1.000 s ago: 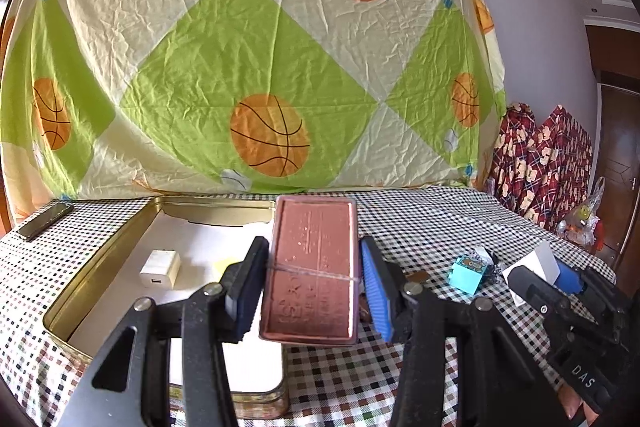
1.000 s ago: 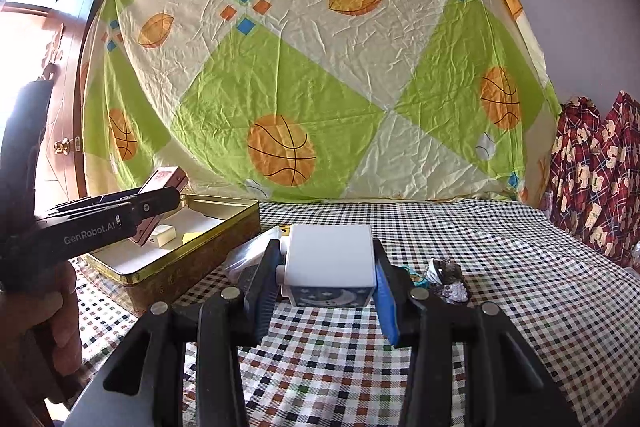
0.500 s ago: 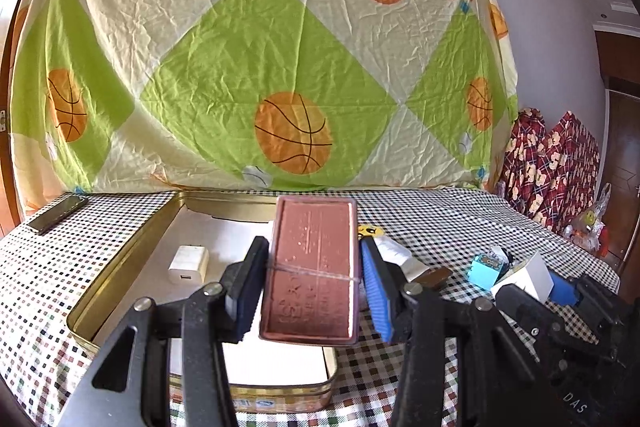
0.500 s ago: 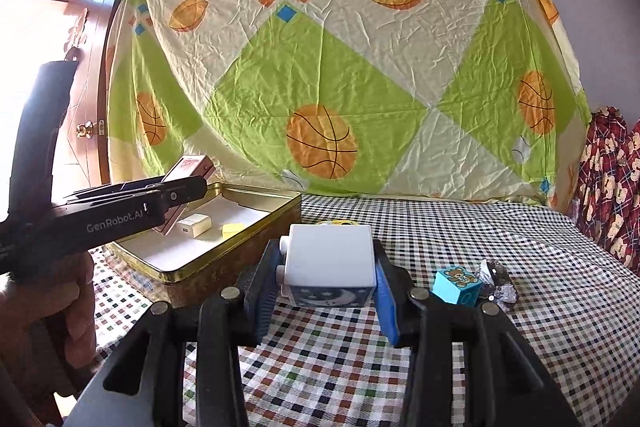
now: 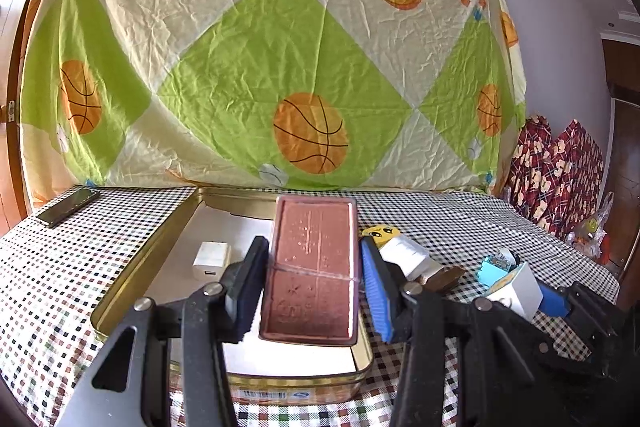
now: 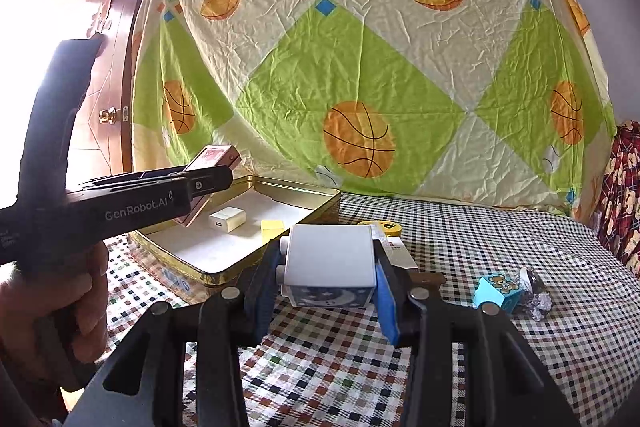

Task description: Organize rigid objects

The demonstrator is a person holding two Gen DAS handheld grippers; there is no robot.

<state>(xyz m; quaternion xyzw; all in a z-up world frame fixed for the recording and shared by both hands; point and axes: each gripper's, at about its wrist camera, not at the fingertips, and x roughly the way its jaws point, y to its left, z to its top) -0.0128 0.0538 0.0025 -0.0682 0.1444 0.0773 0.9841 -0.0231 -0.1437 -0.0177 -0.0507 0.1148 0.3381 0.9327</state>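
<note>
Wrinkled bedsheet (image 5: 256, 67), green and cream diamonds printed with orange basketballs, hangs behind a table covered in a small-checked cloth (image 6: 500, 247). On the cloth's left half sits a shallow, rectangular gold tin (image 5: 132, 287) with a white liner; a white charger cube (image 5: 211, 259) lies inside it near the left wall, and a small yellow block (image 6: 272, 227) lies further in.

Left gripper (image 5: 314, 283) has its dark pad and blue pad pressed against the long sides of a flat, copper-coloured metal case (image 5: 314, 267) with an embossed lid and rounded corners. The case is held above the tin's near right corner, tilted up at its far end.

Right gripper (image 6: 326, 291) is closed on a smooth white box (image 6: 330, 261) with a dark blue starry front, one pad on each side, above the cloth just right of the tin. A hand (image 6: 52, 311) grasps the left gripper's handle.

On the cloth right of the tin lie a white tube with a yellow face (image 5: 400, 247), a light blue cube (image 6: 498, 291) with a bear print, and crumpled foil (image 6: 534, 297) touching it. A dark, flat bar (image 5: 68, 207) rests at the far left corner.
</note>
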